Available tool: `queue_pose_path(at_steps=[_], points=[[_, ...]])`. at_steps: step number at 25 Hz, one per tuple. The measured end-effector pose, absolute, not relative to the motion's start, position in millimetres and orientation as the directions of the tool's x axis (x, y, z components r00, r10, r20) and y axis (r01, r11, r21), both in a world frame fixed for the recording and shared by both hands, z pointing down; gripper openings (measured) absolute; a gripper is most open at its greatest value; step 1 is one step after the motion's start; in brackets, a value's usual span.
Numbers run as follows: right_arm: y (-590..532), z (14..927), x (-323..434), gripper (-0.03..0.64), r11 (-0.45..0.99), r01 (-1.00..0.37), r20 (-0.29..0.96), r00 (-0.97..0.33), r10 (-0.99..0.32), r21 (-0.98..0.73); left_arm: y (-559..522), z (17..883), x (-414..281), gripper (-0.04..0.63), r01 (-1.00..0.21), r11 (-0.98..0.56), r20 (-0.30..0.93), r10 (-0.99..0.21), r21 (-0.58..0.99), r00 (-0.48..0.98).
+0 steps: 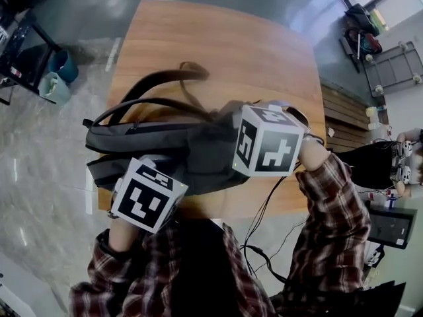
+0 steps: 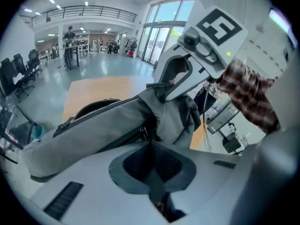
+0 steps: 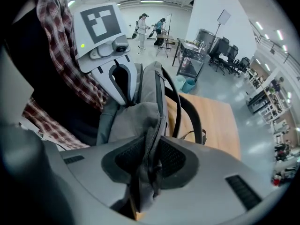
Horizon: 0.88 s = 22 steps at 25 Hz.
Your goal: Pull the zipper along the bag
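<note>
Open-plan lab hall, glossy grey floor (image 1: 39, 144), wooden table (image 1: 218, 38) centre of the head view. Two teal bins (image 1: 58, 74) on the floor at 9 o'clock from the table.

Grey bag (image 1: 172, 144) lies on its side along the table's 6 o'clock edge, nearest the person. Long axis runs 9 to 3. Dark straps (image 1: 152, 84) loop off it toward 12 o'clock.

Left gripper (image 2: 151, 165): at the bag's 7 o'clock corner in the head view, pointing steeply down. Jaws clenched, pads practically together, with a thin grey zipper pull (image 2: 155, 186) pinched between them. Pull leads up at 12 o'clock to the metal zipper slider (image 2: 144, 132), which sits just past the jaw tips on the bag's seam.

Right gripper (image 3: 147, 158): at the bag's 3 o'clock end in the head view, also pointing down. Jaws part-closed and grasping a bunched fold of bag fabric. The fold fills the gap between the pads, and a line of zipper teeth (image 3: 153, 135) runs along its edge. Fabric is gathered up into a peak at this end.

Plaid sleeves (image 1: 330, 203) behind both tools. Black cables (image 1: 264, 223) hang off the table edge at 5 o'clock. The two grippers sit well apart, one at each end of the bag.
</note>
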State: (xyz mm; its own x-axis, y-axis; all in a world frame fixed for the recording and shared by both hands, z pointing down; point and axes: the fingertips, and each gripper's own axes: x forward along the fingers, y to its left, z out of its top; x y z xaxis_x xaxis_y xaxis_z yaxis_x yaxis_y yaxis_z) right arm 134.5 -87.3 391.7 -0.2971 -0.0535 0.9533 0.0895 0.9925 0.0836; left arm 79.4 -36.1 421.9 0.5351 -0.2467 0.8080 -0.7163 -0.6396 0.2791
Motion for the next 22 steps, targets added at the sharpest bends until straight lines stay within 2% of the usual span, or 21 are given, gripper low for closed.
queue_pose_path(at_steps=[5,12,22], points=[[-85.4,392.0,134.9,0.092,0.991,0.092,0.948,-0.312,-0.061,0.094,-32.2,413.8,73.6,0.012,-0.694,-0.592,0.743,-0.225,0.409,0.631],[-83.2,390.4,131.1,0.094,0.982,0.113,0.937,-0.332,-0.109,0.154,-33.0,402.9,52.2,0.011,-0.715,-0.595,0.75,-0.265,0.368,0.606],[-84.1,393.3,132.2,0.094,0.969,0.112,0.917,-0.363,-0.165,0.218,-37.0,407.7,18.2,0.011,-0.746,-0.583,0.796,-0.261,0.32,0.546]])
